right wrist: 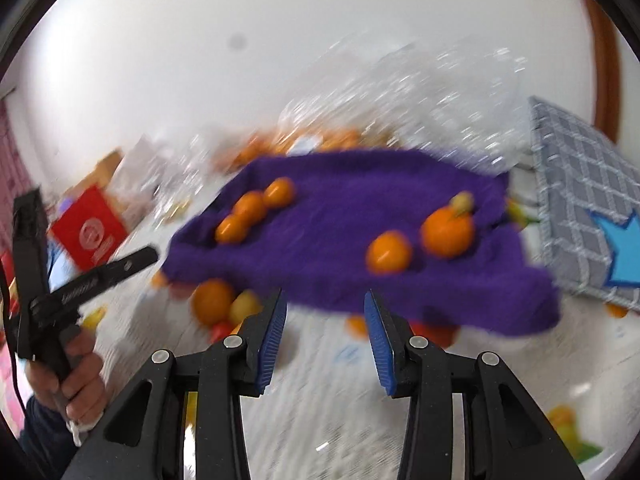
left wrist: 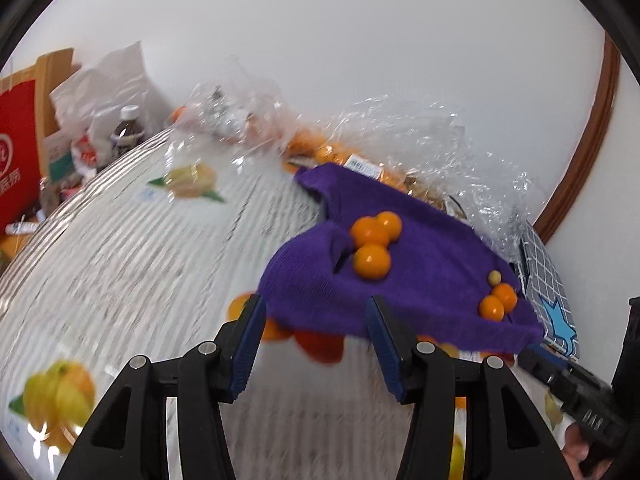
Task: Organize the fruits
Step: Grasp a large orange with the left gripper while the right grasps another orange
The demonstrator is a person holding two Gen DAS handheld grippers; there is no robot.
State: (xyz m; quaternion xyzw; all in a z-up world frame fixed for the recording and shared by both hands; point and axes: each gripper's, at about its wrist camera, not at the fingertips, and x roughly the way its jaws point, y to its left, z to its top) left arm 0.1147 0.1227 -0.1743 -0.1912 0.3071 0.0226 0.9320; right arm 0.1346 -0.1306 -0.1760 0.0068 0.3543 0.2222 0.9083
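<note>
a: where are the fruits?

b: three small oranges (left wrist: 374, 242) sit bunched on a purple cloth (left wrist: 420, 280), two more oranges (left wrist: 498, 302) near its right edge, with a small yellowish fruit (left wrist: 495, 277) just beside them.

a: and the cloth?

b: on a table (left wrist: 140, 248) with a fruit-print cover, in front of clear plastic bags (left wrist: 420, 128), beside a checked box (right wrist: 580, 200).

a: the grippers?

b: the left gripper (left wrist: 316, 338) is parted, nothing between its pads. the right gripper (right wrist: 325, 334) is parted too, holding nothing, just short of the cloth's edge. the view is blurred.
</note>
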